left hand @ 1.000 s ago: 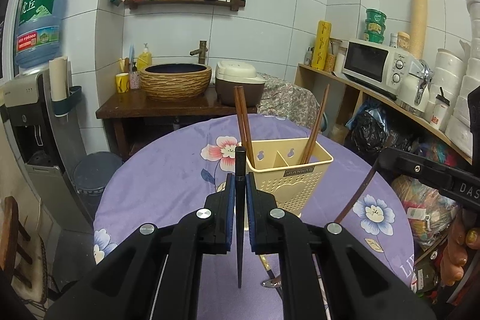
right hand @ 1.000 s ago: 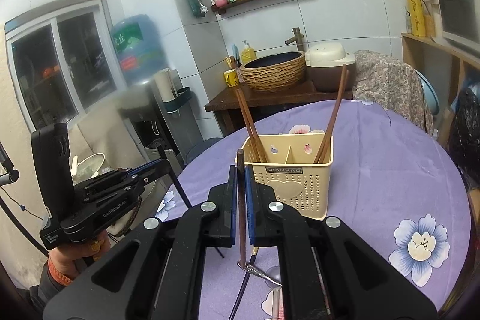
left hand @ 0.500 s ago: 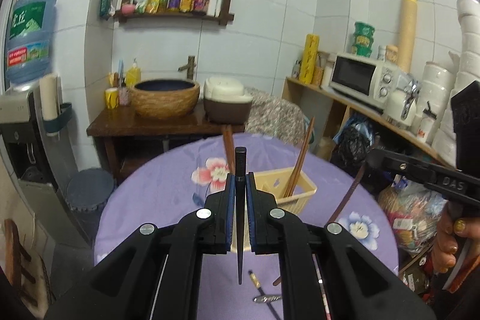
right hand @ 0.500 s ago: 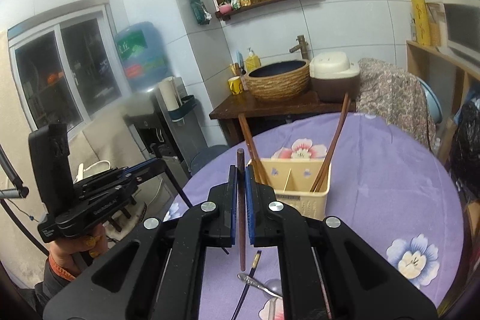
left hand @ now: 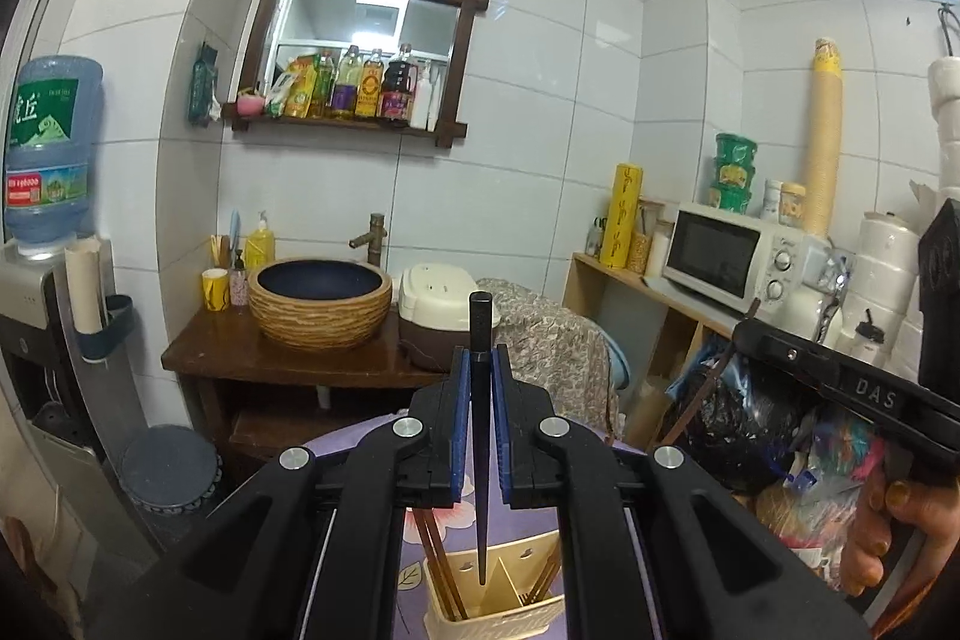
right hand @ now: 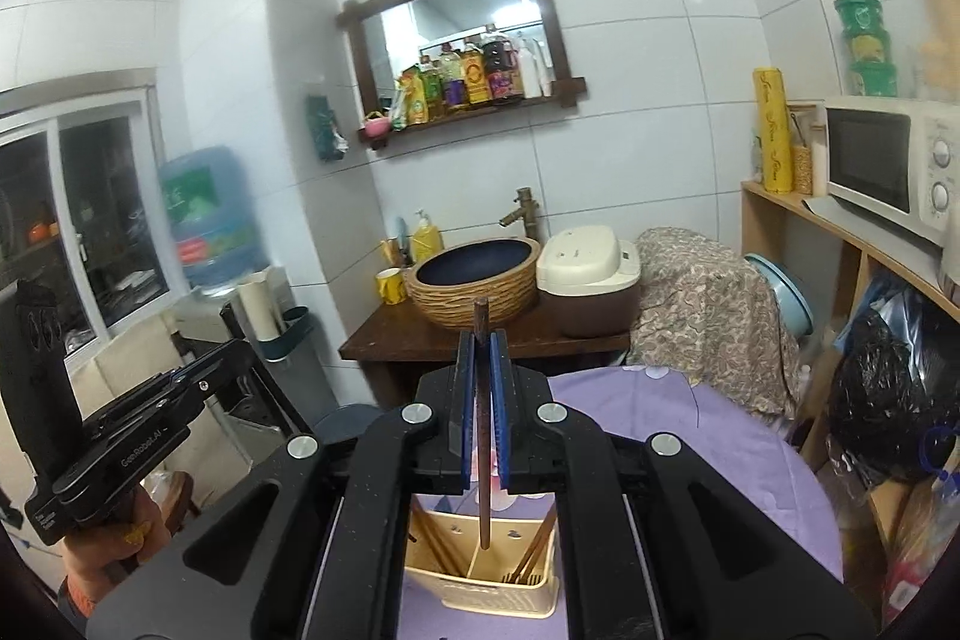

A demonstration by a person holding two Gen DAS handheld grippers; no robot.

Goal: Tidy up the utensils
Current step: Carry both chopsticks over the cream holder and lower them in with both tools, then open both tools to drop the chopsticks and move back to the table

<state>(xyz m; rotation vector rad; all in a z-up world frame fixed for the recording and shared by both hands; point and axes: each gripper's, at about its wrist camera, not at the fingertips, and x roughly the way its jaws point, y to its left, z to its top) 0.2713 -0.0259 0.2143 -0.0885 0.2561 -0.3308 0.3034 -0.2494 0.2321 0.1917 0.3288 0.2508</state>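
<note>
My left gripper [left hand: 480,370] is shut on a black chopstick [left hand: 480,436] that stands upright, its thin tip hanging over the cream utensil holder [left hand: 498,613]. My right gripper [right hand: 481,364] is shut on a brown chopstick [right hand: 483,460], tip pointing down over the same holder [right hand: 480,580]. The holder has divided compartments. Brown chopsticks [right hand: 432,544] lean in its left compartment and more chopsticks [right hand: 534,550] lean in its right one. The right gripper's body [left hand: 840,388] shows at the right of the left wrist view, held by a hand [left hand: 882,532].
The holder stands on a round table with a purple flowered cloth [right hand: 690,436]. Behind it are a dark wooden stand with a woven basin [left hand: 321,301] and a rice cooker [left hand: 435,313]. A shelf with a microwave [left hand: 726,250] and bags lies to the right. A water dispenser [left hand: 48,172] is at the left.
Both grippers have risen and tilted upward with their chopsticks. The holder now sits low in both views, directly under the chopstick tips; loose utensils on the cloth are out of sight.
</note>
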